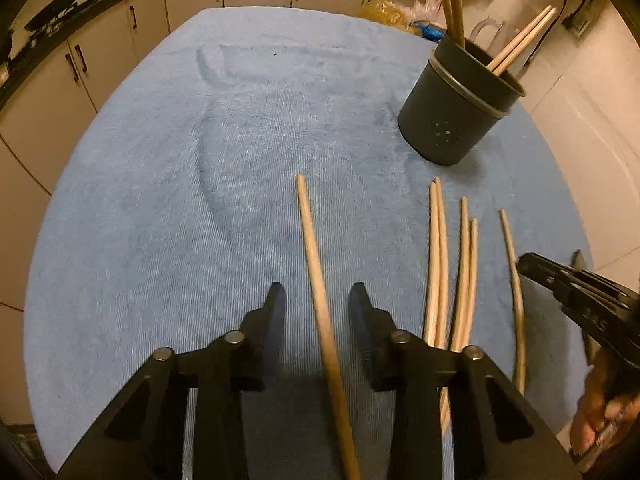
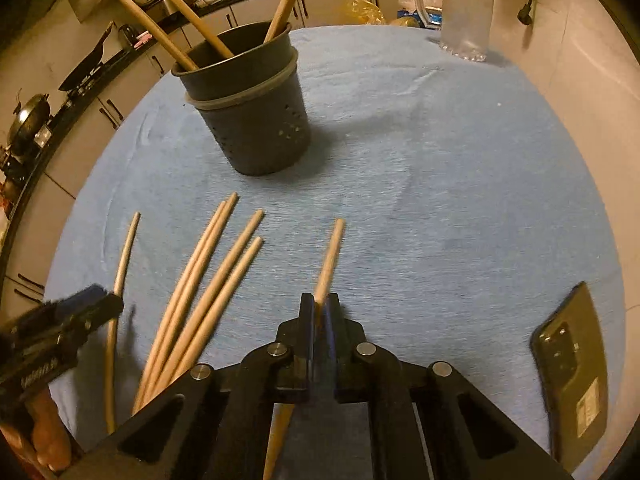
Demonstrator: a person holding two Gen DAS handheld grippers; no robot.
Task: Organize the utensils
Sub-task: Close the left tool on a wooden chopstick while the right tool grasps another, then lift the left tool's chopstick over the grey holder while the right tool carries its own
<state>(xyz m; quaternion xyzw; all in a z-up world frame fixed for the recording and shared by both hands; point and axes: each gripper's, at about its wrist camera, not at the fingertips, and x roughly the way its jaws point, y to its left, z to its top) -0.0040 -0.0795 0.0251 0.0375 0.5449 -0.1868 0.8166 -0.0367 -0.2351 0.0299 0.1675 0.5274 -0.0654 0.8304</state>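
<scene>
A dark grey perforated holder [image 1: 452, 112] [image 2: 256, 120] stands on the blue cloth with several wooden chopsticks leaning in it. More chopsticks lie loose on the cloth. One loose chopstick [image 1: 316, 280] lies between the fingers of my left gripper [image 1: 318, 300], which is open, with a gap showing on both sides of the stick. My right gripper [image 2: 320, 308] is shut on another chopstick [image 2: 330, 256], whose end sticks out ahead of the pads. Several chopsticks [image 2: 208, 280] lie bunched between the two grippers. In the right wrist view the left gripper [image 2: 100, 304] sits low at the left.
The blue cloth [image 2: 440, 160] covers a round-looking table. A dark phone [image 2: 572, 380] lies face down at the near right edge. A clear glass mug [image 2: 466, 12] stands at the far edge beside plastic bags. Kitchen cabinets and a counter run behind. A hand [image 1: 604, 412] grips the right tool.
</scene>
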